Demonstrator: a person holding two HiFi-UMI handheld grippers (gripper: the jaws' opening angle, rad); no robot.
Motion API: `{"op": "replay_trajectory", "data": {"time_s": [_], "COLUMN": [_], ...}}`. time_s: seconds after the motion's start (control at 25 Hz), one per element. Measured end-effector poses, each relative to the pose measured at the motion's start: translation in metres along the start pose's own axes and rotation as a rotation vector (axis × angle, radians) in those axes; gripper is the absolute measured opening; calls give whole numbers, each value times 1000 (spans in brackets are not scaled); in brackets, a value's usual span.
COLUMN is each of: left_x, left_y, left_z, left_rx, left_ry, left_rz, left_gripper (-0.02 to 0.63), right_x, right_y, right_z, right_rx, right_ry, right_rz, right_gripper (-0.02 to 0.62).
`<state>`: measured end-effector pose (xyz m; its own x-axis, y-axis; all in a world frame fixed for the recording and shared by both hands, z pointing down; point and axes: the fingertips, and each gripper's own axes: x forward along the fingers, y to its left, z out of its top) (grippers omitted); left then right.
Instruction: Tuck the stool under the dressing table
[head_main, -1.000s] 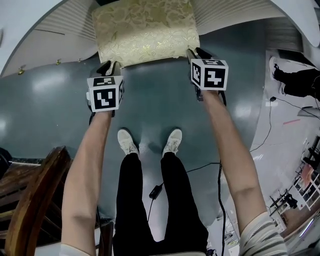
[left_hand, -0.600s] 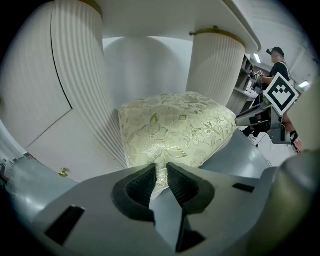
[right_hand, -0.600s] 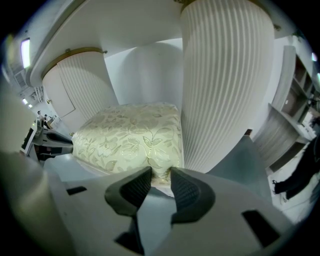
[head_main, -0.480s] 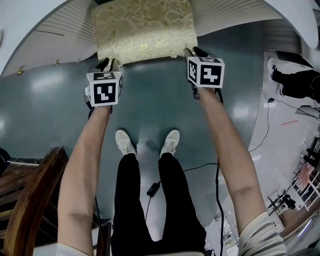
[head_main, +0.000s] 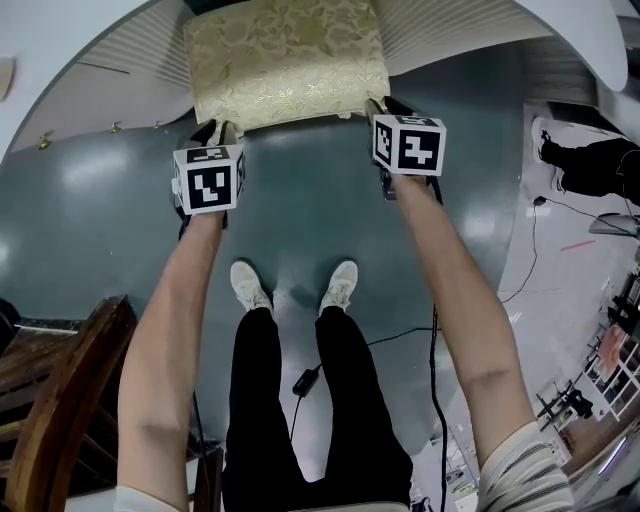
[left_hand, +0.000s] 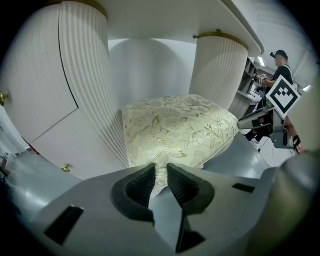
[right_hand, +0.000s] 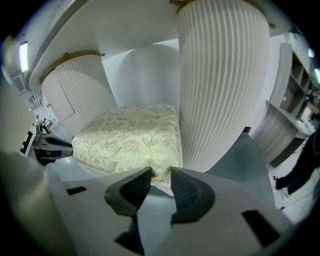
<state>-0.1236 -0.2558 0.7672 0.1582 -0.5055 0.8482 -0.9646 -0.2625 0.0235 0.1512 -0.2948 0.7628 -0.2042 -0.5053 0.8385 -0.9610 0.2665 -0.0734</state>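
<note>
stool: padded seat in cream-gold fabric with a shiny leaf-and-flower pattern; rounded corners, legs not visible.
stool position: between the two ribbed white pedestals of the dressing table. Far end sits under the white table top, near edge sticks out over the grey-green floor.
left gripper: at the stool's near left corner. In the left gripper view the jaws are pinched on the stool, with a fold of cushion fabric between the pads.
right gripper: at the stool's near right corner. In the right gripper view the jaws are drawn in on the cushion's lower edge, which sits between the pad tips.
markings: black-and-white square markers on each gripper's cube; that is the only print that can be made out.
person: white shoes on the floor well back from the stool, both bare arms stretched towards it.
wooden chair: far behind the stool, on the left-gripper side.
cable: on the floor behind the shoes.
</note>
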Motion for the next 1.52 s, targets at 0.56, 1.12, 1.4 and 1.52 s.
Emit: {"op": "replay_trajectory", "data": {"time_s": [0.56, 1.12, 1.4, 1.52], "left_x": [-30, -100, -151, -173], "left_y": [-4, -47, -64, -72], "left_z": [-1, -9, -11, -12], "left_rx": [-5, -56, -135, -146], "left_ry": [-10, -88, -131, -146], "left_rz": [9, -4, -27, -36], "left_gripper": [8, 6, 5, 5], "right_x": [-31, -102, -154, -176], "right_y": [17, 60, 81, 95], "right_z": [-6, -13, -15, -22], "right_rx": [-14, 98, 179, 194], "right_ry": [-16, -105, -163, -177], "right_rz": [-3, 29, 50, 66], "right_gripper": [16, 13, 14, 13]}}
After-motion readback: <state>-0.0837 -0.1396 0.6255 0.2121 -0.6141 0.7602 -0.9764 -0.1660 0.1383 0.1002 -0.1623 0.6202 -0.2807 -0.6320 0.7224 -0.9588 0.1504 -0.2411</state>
